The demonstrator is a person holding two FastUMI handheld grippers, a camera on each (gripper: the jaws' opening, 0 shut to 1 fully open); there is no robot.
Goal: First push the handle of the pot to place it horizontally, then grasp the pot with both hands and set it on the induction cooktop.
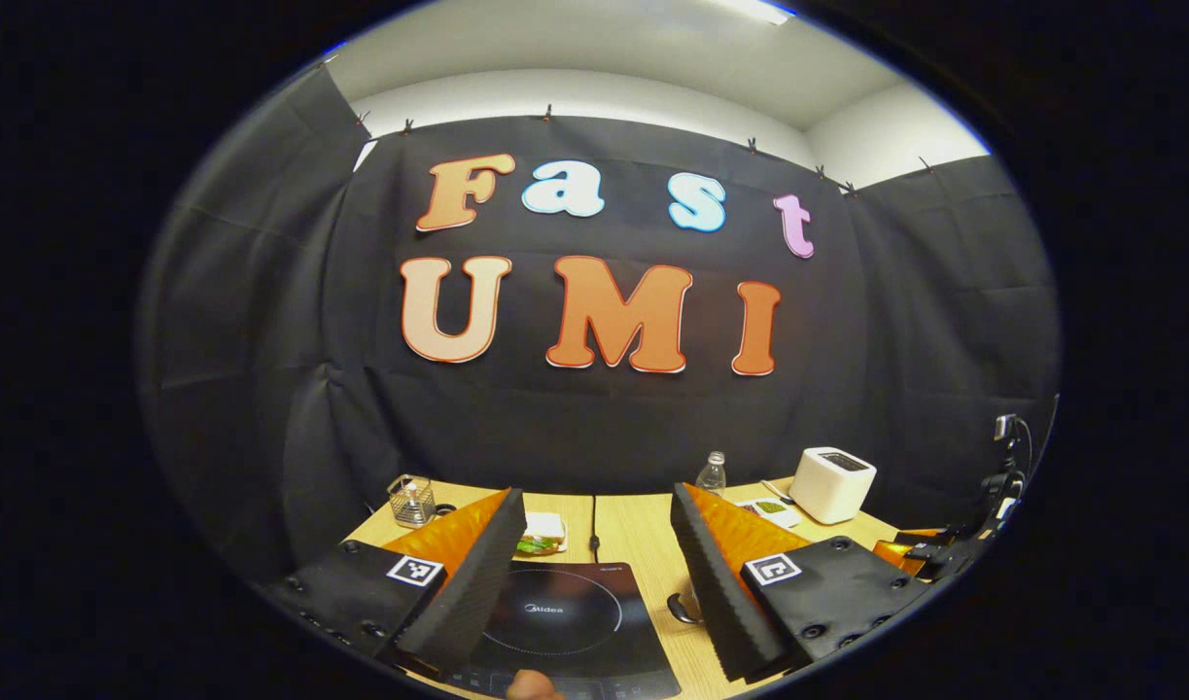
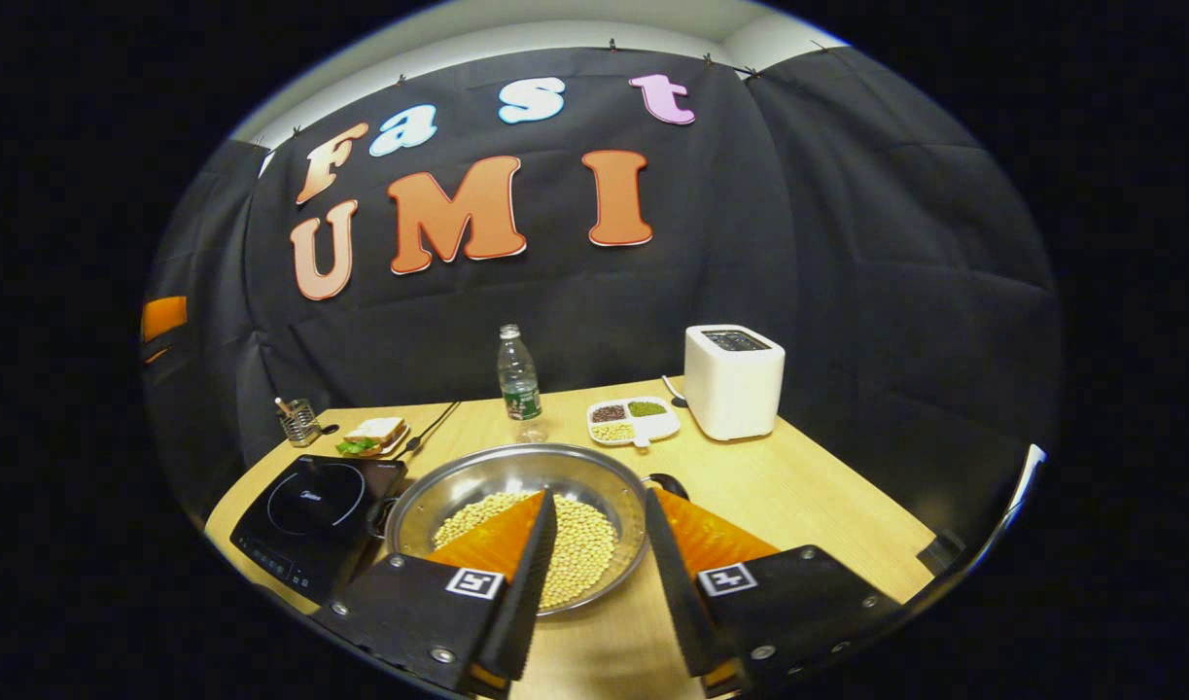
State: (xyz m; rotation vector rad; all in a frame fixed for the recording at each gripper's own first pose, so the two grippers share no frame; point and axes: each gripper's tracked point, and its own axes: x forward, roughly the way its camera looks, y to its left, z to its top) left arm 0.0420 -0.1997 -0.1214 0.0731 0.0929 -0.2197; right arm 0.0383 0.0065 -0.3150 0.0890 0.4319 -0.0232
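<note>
One view, the right gripper's, shows the pot [image 2: 516,510] holding beans.

Showing as polished, mirror-bright metal: the pot [image 2: 516,486], holding matt, pale beans [image 2: 579,544]. Gleaming as smooth, glossy black glass: the induction cooktop [image 1: 570,617], catching soft reflections. Looking like light wood with a smooth satin finish: the table [image 2: 808,506]. Appearing as ribbed, matt black foam: the inner pads [image 1: 477,574] of the left gripper [image 1: 594,574], backed by shiny orange plastic. Reading as smooth matt white plastic: the toaster [image 2: 733,394]. Glinting as clear plastic: the bottle [image 2: 518,379]. Hanging as dull, creased black cloth: the booth's wall [image 2: 847,243].
</note>
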